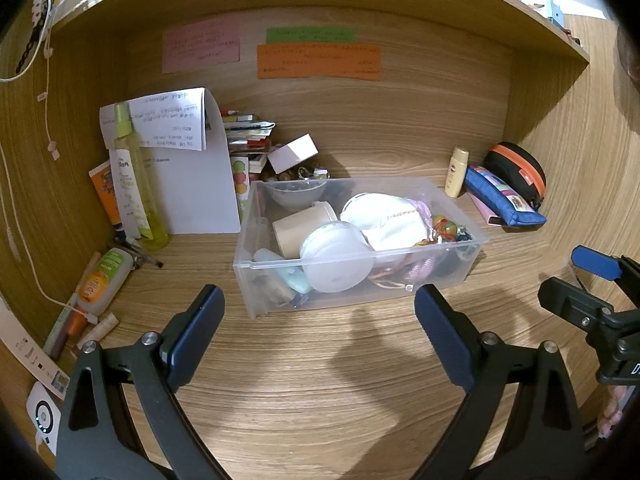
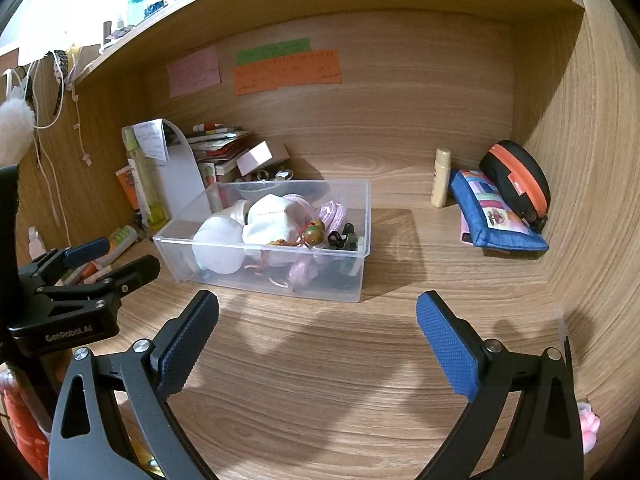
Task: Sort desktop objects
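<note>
A clear plastic box [image 1: 248, 256] [image 2: 362, 264] stands mid-desk. In it lie a white pouch [image 1: 388, 220] [image 2: 276, 216], a round white jar [image 1: 334, 260], a beige tube [image 1: 300, 226], a grey bowl [image 1: 294, 194] and pink cord [image 2: 334, 214]. My left gripper [image 1: 319, 296] hovers open just in front of the box, nothing between its fingers. My right gripper [image 2: 318, 300] is also wide open and empty, a little to the right. Each gripper shows at the edge of the other's view: the right one [image 1: 572, 280], the left one [image 2: 126, 256].
A blue pencil case [image 1: 504, 196] [image 2: 496, 220], a black case with an orange zip [image 1: 516, 168] and a cream bottle [image 1: 458, 174] sit at the back right. Spray bottle [image 1: 136, 184], papers [image 1: 192, 184], white carton [image 1: 294, 152], small bottle [image 1: 104, 280] crowd the left. Wooden walls enclose the desk.
</note>
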Demonstrator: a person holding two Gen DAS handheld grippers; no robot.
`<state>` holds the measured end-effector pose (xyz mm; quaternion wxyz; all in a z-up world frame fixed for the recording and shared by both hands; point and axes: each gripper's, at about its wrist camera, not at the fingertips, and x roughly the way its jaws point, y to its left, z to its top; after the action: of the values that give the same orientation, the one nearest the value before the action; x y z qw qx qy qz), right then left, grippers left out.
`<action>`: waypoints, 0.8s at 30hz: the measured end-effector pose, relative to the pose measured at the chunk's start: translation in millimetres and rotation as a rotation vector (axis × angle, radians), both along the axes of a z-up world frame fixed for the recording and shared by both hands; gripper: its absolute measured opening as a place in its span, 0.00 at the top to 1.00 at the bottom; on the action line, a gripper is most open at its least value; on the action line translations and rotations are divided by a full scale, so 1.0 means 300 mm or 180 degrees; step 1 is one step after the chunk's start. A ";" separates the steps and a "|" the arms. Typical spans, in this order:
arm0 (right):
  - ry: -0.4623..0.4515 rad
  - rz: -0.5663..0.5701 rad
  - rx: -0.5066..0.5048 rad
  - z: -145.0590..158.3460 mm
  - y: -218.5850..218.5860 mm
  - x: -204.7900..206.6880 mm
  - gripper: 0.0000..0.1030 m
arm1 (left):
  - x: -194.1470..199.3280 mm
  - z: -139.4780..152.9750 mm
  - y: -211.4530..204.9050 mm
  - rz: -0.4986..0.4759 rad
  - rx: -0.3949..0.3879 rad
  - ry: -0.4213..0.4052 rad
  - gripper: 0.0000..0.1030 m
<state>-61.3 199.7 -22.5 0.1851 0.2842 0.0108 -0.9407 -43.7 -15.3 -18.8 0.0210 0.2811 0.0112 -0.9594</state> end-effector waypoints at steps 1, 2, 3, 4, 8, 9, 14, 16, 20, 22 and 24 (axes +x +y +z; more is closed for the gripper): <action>-0.0002 0.0000 -0.0005 0.000 -0.001 0.001 0.04 | 0.000 0.000 0.000 -0.0006 -0.0004 -0.0001 0.06; -0.0002 0.0001 -0.0009 0.001 -0.001 0.002 0.04 | 0.000 0.000 0.000 -0.0006 -0.0008 0.0001 0.06; 0.0002 0.0002 -0.0010 0.002 0.000 0.004 0.04 | 0.001 0.000 0.001 -0.0007 -0.0011 0.0005 0.06; 0.0007 -0.0003 -0.0006 0.001 -0.001 0.004 0.04 | 0.002 0.000 0.002 -0.0010 -0.0012 0.0004 0.06; 0.0004 0.0002 -0.0002 0.001 -0.002 0.003 0.04 | 0.002 0.000 0.003 -0.0008 -0.0009 0.0003 0.06; 0.0002 0.0006 -0.0002 0.000 -0.002 0.003 0.04 | 0.002 0.000 0.002 -0.0007 -0.0007 0.0003 0.06; -0.0009 0.0011 -0.0010 0.000 -0.003 0.004 0.04 | 0.000 -0.001 0.000 -0.0012 -0.0008 0.0001 0.06; -0.0014 0.0007 -0.0014 -0.001 -0.004 0.004 0.04 | 0.001 -0.004 0.002 -0.0005 -0.0005 -0.0003 0.06; -0.0029 0.0011 -0.0029 -0.002 -0.003 0.003 0.04 | 0.001 -0.004 0.002 -0.0002 0.0002 -0.0007 0.06; -0.0031 0.0016 -0.0031 -0.002 -0.002 0.002 0.04 | 0.001 -0.003 0.002 -0.0011 0.0008 0.0000 0.06; -0.0030 0.0017 -0.0029 -0.002 -0.003 0.002 0.04 | 0.001 -0.002 0.000 -0.0023 0.0031 0.0005 0.06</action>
<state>-60.7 198.9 -23.2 0.1889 0.2877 0.0064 -0.9389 -43.5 -15.2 -19.5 0.0162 0.2805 0.0149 -0.9596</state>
